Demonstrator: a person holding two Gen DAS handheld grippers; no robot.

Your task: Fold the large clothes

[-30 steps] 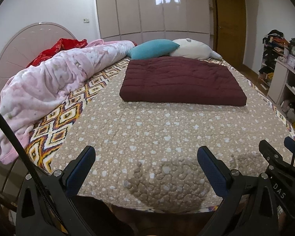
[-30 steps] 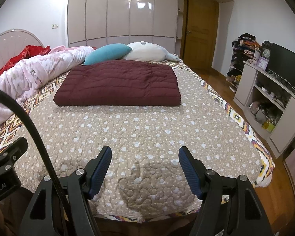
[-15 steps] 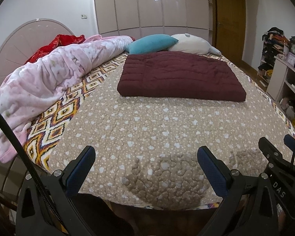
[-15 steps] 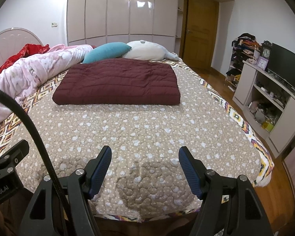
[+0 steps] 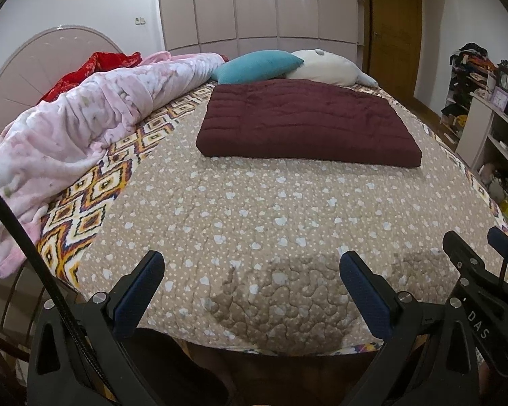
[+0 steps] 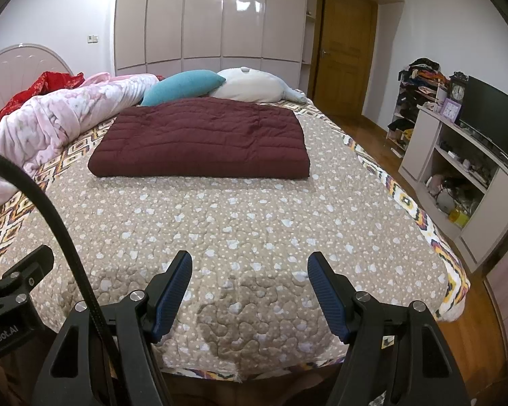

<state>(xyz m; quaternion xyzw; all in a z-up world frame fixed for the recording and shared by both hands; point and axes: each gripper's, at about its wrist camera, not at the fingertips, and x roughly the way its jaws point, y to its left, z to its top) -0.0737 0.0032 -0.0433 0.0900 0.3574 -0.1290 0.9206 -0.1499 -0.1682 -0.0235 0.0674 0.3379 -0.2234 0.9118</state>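
Both my grippers, left gripper point(image 5: 250, 270) and right gripper point(image 6: 249, 272), spread and empty at bed's point(image 6: 254, 223) near edge; I'd square the folded maroon quilted garment point(image 6: 199, 138) mid-bed, using 2 corners.

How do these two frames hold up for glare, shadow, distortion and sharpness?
Left wrist view: strong fisheye bending with dark corners, ceiling-light glare on the glossy wardrobe doors, a soft shadow on the bedspread between the hand-held gripper's fingers; the folded maroon garment is sharp. Right wrist view: same bending, wardrobe glare, near-edge shadow, no motion blur.
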